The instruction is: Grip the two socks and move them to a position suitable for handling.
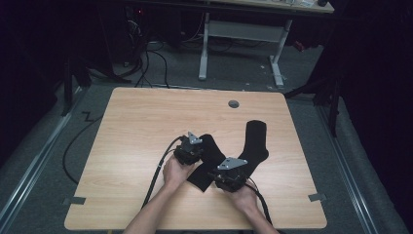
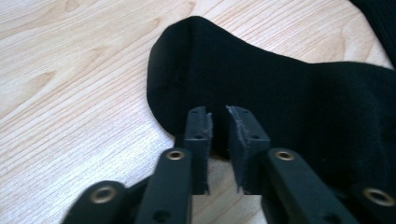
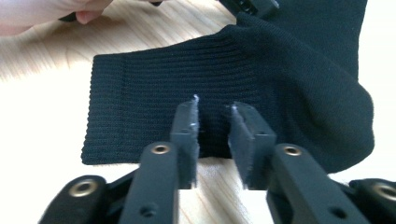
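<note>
A black sock (image 1: 208, 155) lies flat on the wooden table (image 1: 136, 126), toe away from me and ribbed cuff towards me. A second black sock (image 1: 255, 140) lies just to its right. My left gripper (image 1: 198, 145) is at the near sock's toe. In the left gripper view the left gripper (image 2: 218, 112) is open by a narrow gap, with its pads (image 2: 198, 128) over the toe edge of the sock (image 2: 280, 93). My right gripper (image 1: 216, 176) is at the cuff. In the right gripper view the right gripper (image 3: 214, 105) stands open over the ribbed cuff (image 3: 154, 93).
A round cable hole (image 1: 234, 104) sits near the table's far edge. Tape marks lie at the front left (image 1: 74, 200) and front right (image 1: 317, 197) corners. Beyond the table stands a desk with white legs (image 1: 203, 48), with cables (image 1: 146, 68) on the floor.
</note>
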